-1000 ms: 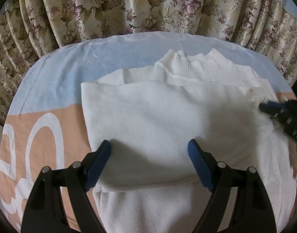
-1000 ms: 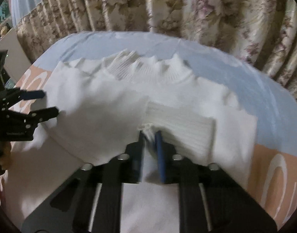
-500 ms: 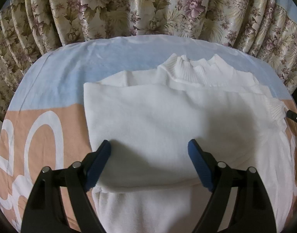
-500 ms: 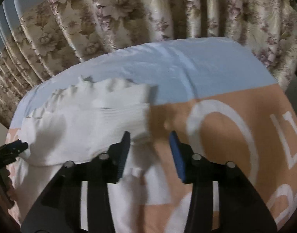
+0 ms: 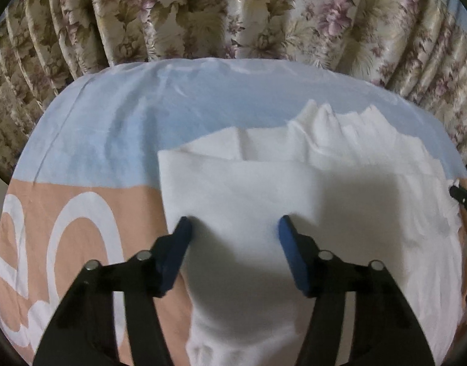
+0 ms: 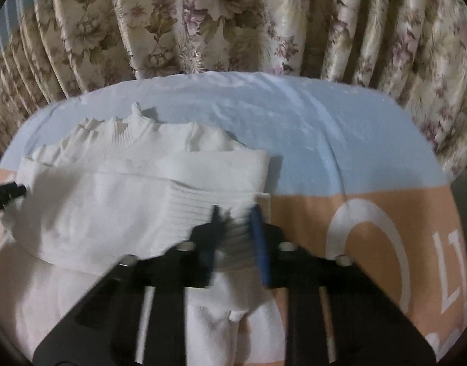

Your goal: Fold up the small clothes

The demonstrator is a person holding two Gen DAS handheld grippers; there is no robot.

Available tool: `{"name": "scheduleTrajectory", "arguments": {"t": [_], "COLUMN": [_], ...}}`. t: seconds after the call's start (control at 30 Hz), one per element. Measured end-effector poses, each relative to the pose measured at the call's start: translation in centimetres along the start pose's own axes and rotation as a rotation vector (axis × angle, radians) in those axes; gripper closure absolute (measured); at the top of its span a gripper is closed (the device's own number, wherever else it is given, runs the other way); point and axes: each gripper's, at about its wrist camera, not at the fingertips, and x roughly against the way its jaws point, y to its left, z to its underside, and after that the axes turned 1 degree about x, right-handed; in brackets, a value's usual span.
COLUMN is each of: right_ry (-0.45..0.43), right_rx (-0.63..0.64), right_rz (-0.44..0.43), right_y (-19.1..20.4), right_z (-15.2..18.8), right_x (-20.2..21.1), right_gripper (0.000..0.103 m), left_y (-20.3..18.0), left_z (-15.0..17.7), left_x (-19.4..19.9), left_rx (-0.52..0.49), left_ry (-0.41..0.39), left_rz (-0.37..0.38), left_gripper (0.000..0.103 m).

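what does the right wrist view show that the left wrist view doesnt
Only the right wrist view shows the right gripper with the ribbed cuff between its fingers, apparently gripping it.

Only the left wrist view shows the left gripper open over the folded sleeve.

Both show the white sweater with its ribbed collar, the blue and peach sheet and the floral curtain.

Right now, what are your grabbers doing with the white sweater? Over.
Left gripper open, jaws spread above the sweater. Right gripper jaws narrow around the ribbed cuff, grip unclear. Nothing in the way.
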Motion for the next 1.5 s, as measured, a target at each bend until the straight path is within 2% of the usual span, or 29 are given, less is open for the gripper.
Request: {"name": "scheduleTrajectory", "arguments": {"t": [0.1,0.2,0.37,0.5,0.57,0.63,0.73,0.83,1.03,1.1,1.17,1.23,1.33,1.4,1.5], "right_ry": [-0.010,-0.024,-0.019,0.020,0.006,-0.044,-0.105,-0.106,-0.032,-0.017,-0.019,-0.018,-0.024,-0.017,-0.017], "right_rx": [0.014,0.013,0.023,0.006,-0.002,-0.025,-0.007,0.054,0.228,0.264,0.242,0.199,0.163,0.125,0.054], "right_rz": [-0.001,-0.011,0.008,0.008,-0.002,-0.046,-0.067,-0.115,-0.185,-0.163,-0.163,-0.151,-0.084,-0.070,-0.030], "right_y": [0.3,0.4,0.5,-0.1,-0.3,-0.4,0.6,3.5,10.6,11.4,10.6,9.0,6.3,4.7,2.1], "right_z": [-0.2,-0.5,-0.9,-0.1,0.0,0.0,0.1,0.4,2.1,2.7,2.7,2.5,2.6,2.8,3.0], "right_x": [0.0,0.1,-0.3,-1.5,-0.8,1.0,3.3,3.9,1.5,0.7,0.5,0.5,0.6,0.6,0.7], "right_gripper": [0.091,0.091,0.092,0.090,0.085,0.081,0.060,0.050,0.049,0.049,0.042,0.039,0.039,0.044,0.044], "left_y": [1.0,1.4,2.2,1.7,1.4,0.9,-1.2,-3.8,-6.8,-7.1,-6.8,-6.3,-5.6,-5.7,-6.0], "left_z": [-0.2,0.0,0.3,0.2,0.1,0.3,1.0,1.8,3.4,3.8,3.9,4.0,4.3,4.5,4.8], "left_x": [0.1,0.3,0.4,0.5,0.8,1.6,3.2,3.5,1.5,1.4,1.5,1.4,1.6,1.6,1.6], "left_rx": [0.018,0.023,0.046,0.017,0.012,0.011,-0.018,-0.068,-0.093,-0.109,-0.111,-0.102,-0.084,-0.093,-0.105], "left_ry": [-0.009,-0.018,-0.032,-0.031,-0.028,-0.039,-0.071,-0.074,-0.030,-0.044,-0.050,-0.055,-0.064,-0.070,-0.074], "left_rz": [0.014,0.024,0.035,0.003,-0.016,-0.021,-0.003,-0.011,-0.006,-0.024,-0.024,-0.027,-0.017,-0.025,-0.040], "left_gripper": [0.059,0.062,0.060,0.056,0.052,0.045,0.028,0.026,0.026,0.026,0.025,0.025,0.025,0.025,0.022]}}
